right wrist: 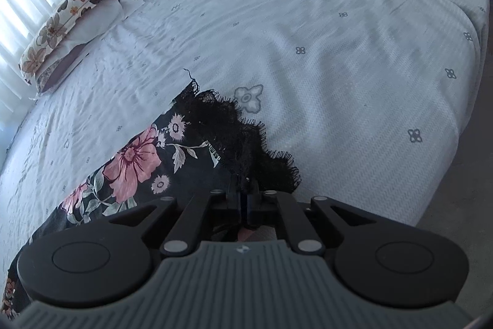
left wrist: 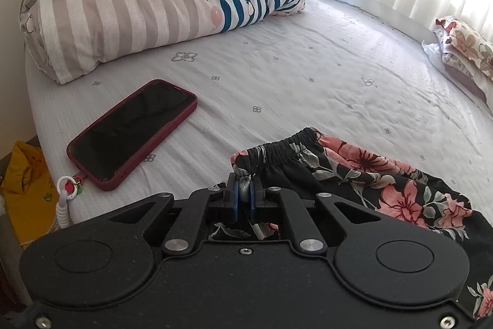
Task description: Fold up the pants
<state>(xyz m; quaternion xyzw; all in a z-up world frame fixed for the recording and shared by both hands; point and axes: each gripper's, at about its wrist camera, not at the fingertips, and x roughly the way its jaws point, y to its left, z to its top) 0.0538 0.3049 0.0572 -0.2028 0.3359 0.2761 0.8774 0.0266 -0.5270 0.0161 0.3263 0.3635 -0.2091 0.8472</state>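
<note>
Left gripper (left wrist: 243, 190) is clamped on the pants (left wrist: 354, 174) at the waistband corner, right of the phone (left wrist: 132, 134). Right gripper (right wrist: 245, 190) stands narrow at the lace hem; whether it grips, I cannot tell. Judged step: gripping both ends; next, lift and fold hem toward waistband.

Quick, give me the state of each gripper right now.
Left gripper: shut on the pants, near the waistband.
Right gripper: jaws close together at the lace hem; whether they grip it cannot be told.

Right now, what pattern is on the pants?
Black with pink flowers and grey-green leaves on the pants; clearest in the left wrist view.
</note>
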